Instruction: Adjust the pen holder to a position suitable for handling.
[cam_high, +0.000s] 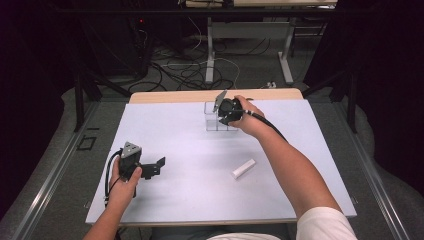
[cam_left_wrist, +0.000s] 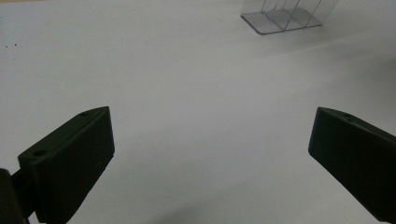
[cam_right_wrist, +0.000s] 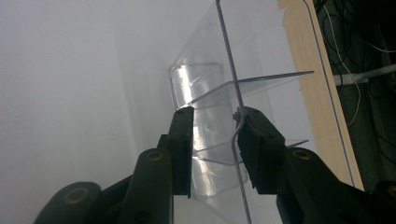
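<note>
A clear plastic organiser (cam_high: 212, 119) with thin dividers stands at the far middle of the white table top (cam_high: 190, 150). My right gripper (cam_high: 220, 112) reaches into its near corner from the right. In the right gripper view the two black jaws (cam_right_wrist: 212, 140) straddle one corner compartment of the organiser (cam_right_wrist: 261, 56), with the pads against its walls on both sides. A short white tube (cam_high: 243, 168) lies on the table nearer to me, right of centre. My left gripper (cam_high: 156, 167) rests low at the left, its jaws (cam_left_wrist: 210, 158) wide open over bare table, with the organiser (cam_left_wrist: 285, 18) far ahead.
The table's wooden far edge (cam_high: 215, 95) runs just behind the organiser. Beyond it are a desk frame (cam_high: 210, 55) and loose cables on the floor. A black cable (cam_high: 267, 125) trails from the right gripper along the forearm.
</note>
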